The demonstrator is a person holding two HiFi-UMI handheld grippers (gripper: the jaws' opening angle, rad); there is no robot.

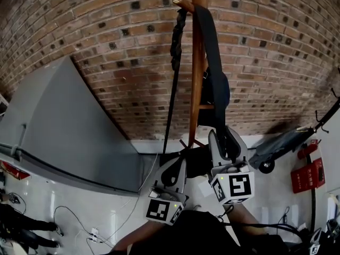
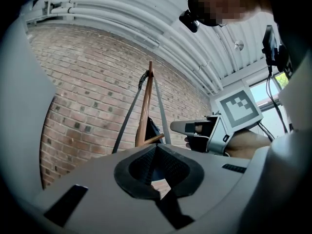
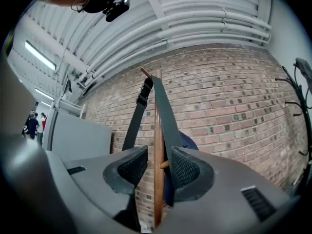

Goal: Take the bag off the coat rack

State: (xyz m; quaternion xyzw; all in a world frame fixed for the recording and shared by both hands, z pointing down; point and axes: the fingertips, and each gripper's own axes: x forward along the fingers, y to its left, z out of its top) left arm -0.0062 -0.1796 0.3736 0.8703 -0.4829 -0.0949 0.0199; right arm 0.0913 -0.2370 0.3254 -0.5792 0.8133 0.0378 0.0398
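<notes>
A wooden coat rack pole stands against the brick wall. A dark bag hangs from its top peg by a wide black strap. My right gripper is raised at the foot of the bag. In the right gripper view its jaws stand open, with the pole and the strap in the gap and the strap close to the right pad. My left gripper sits lower left of the pole, shut and empty, aimed up at the rack.
A grey cabinet stands left of the rack. A scooter and red boxes lie to the right on the floor, with cables at the lower left. A black metal rack stands at the far right.
</notes>
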